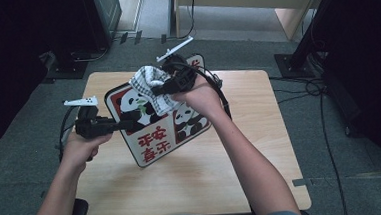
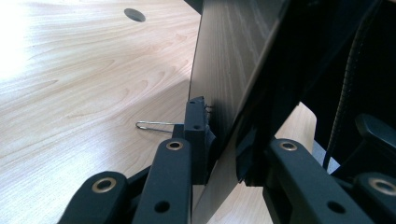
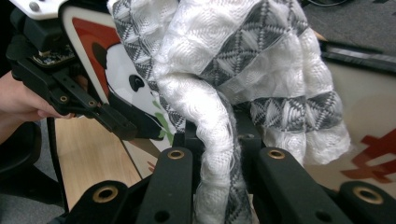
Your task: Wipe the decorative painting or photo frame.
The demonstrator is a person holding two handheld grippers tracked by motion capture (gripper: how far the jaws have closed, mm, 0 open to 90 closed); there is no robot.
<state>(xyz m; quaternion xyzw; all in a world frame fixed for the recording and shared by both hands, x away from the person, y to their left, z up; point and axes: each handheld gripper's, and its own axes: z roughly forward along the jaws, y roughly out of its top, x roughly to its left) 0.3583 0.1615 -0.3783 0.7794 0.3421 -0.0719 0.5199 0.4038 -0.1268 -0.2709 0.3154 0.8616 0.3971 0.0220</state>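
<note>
A flat board printed with pandas and red characters is held tilted above the wooden table. My left gripper is shut on its left edge; in the left gripper view the thin board runs edge-on between the pads of the left gripper. My right gripper is shut on a white and grey patterned cloth, which lies against the board's upper face. In the right gripper view the cloth bunches between the jaws of the right gripper, with the panda board and the left gripper behind it.
A thin metal wire loop sticks out beside the left jaw over the table, which has a round hole farther off. Cables trail over the grey carpet at the right, and dark stands rise beyond the table.
</note>
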